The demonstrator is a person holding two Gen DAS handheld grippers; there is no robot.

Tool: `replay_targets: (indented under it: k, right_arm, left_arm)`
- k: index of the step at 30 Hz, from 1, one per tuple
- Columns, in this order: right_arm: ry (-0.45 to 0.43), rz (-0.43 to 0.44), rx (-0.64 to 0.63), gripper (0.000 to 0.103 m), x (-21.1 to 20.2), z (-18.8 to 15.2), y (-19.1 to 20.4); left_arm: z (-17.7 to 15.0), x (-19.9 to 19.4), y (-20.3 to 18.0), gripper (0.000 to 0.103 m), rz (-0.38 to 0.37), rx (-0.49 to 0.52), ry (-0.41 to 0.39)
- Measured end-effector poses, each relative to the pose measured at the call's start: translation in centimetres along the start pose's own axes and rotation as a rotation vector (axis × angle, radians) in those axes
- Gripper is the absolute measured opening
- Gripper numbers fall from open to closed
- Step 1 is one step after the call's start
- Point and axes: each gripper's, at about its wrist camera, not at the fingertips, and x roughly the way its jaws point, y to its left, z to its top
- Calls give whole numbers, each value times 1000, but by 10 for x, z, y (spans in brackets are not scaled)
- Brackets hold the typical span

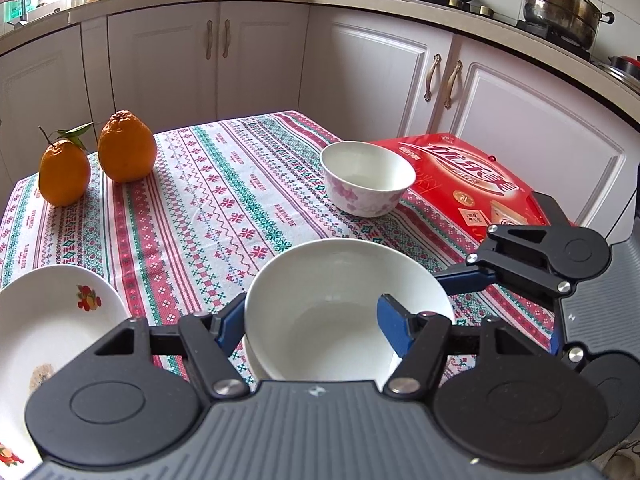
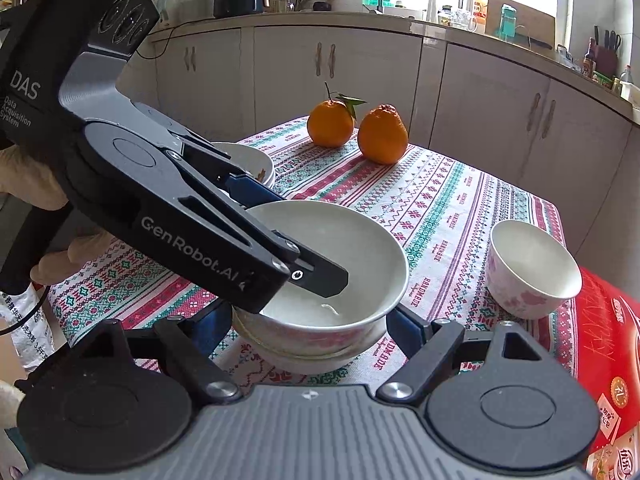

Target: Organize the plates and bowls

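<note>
We look down on the table under its red, green and white patterned cloth point(image 1: 208, 200), the biggest thing in view. At three o'clock in the left wrist view lies the flat red printed cardboard box point(image 1: 460, 176), partly over the table's edge. At eight o'clock sits the wide white plate with a fruit print point(image 1: 52, 320); in the right wrist view it shows as a stack behind the left tool. Dead centre is the large plain white ceramic bowl point(image 1: 340, 300), and in the right wrist view we see it nested on top of other bowls, the one beneath showing a pink pattern.

Our left gripper point(image 1: 316, 322) is clamped on that bowl's near wall, one blue pad outside the rim, the other inside. Our right gripper point(image 2: 310, 320) straddles the lower part of the stack, a blue pad at each side; we cannot tell whether they press on it.

At one o'clock, touching the box's edge, stands the small white bowl with pink flowers point(image 1: 366, 178). At ten o'clock sit two bumpy orange citrus fruits point(image 1: 126, 152), just beside each other, one with a leafy stem.
</note>
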Motion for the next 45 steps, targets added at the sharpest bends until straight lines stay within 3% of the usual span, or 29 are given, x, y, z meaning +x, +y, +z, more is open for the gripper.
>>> replay_targets:
  k: [10, 12, 14, 16, 20, 27, 38, 45]
  right_arm:
    - [-2, 11, 15, 88, 1, 0, -2]
    - [-2, 11, 14, 88, 1, -1, -2]
    - [-7, 5, 10, 94, 0, -1, -1]
    - [-23, -3, 0, 99, -4, -1, 0]
    - [-41, -2, -8, 99, -12, 1, 2]
    - [-81, 35, -42, 100, -20, 4, 13]
    - [-62, 50, -27, 101, -17, -2, 15]
    - [-95, -46, -20, 103, -35, -2, -6]
  left_arm:
    - [-3, 3, 4, 68, -9, -14, 0]
    - [-3, 3, 5, 71, -10, -13, 0]
    - [-3, 2, 6, 84, -1, -11, -6]
    - [-3, -2, 6, 85, 0, -15, -18]
    - [-2, -12, 10, 95, 20, -30, -52]
    - [-4, -28, 15, 95, 44, -29, -71]
    - [-1, -35, 10, 95, 38, 7, -67]
    - [20, -26, 3, 95, 23, 75, -47]
